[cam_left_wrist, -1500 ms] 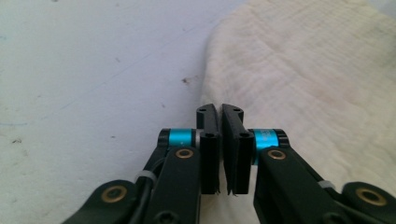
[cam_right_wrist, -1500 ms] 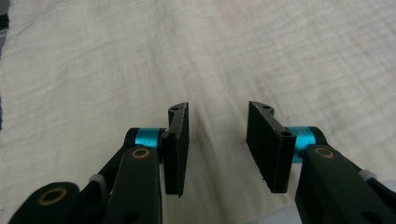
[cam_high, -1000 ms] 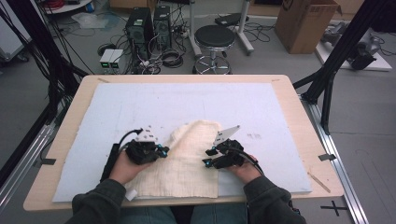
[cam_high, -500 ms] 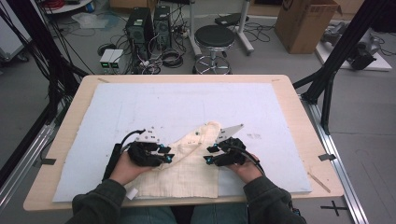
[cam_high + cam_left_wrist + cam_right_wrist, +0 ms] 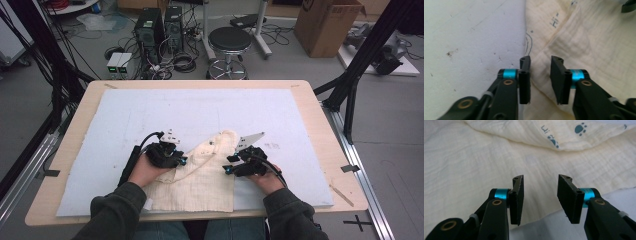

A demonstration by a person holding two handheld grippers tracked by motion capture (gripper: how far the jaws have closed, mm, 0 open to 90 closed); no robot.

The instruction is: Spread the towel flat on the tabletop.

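A cream muslin cloth (image 5: 200, 177) with small blue paw prints lies on the pale mat (image 5: 200, 110) near the table's front edge, one corner folded over diagonally toward the upper right. My left gripper (image 5: 183, 161) sits at the cloth's left edge. In the left gripper view its jaws (image 5: 541, 60) have just been closing but stand apart over a fold of the cloth (image 5: 586, 37), with the pads not pressing it. My right gripper (image 5: 226, 165) hovers open over the cloth's right side. Its jaws (image 5: 541, 178) have only the flat cloth (image 5: 474, 165) beyond them.
The mat covers most of the wooden table (image 5: 65, 165). Black frame posts (image 5: 350, 90) rise at both sides. On the floor beyond the far edge stand a stool (image 5: 229, 40), computer towers (image 5: 160, 25) with cables and a cardboard box (image 5: 327, 25).
The left gripper, which was shut on the cloth's folded part, has let it go and shifted slightly. The raised flap has narrowed into a flatter diagonal fold. The right gripper has stayed put.
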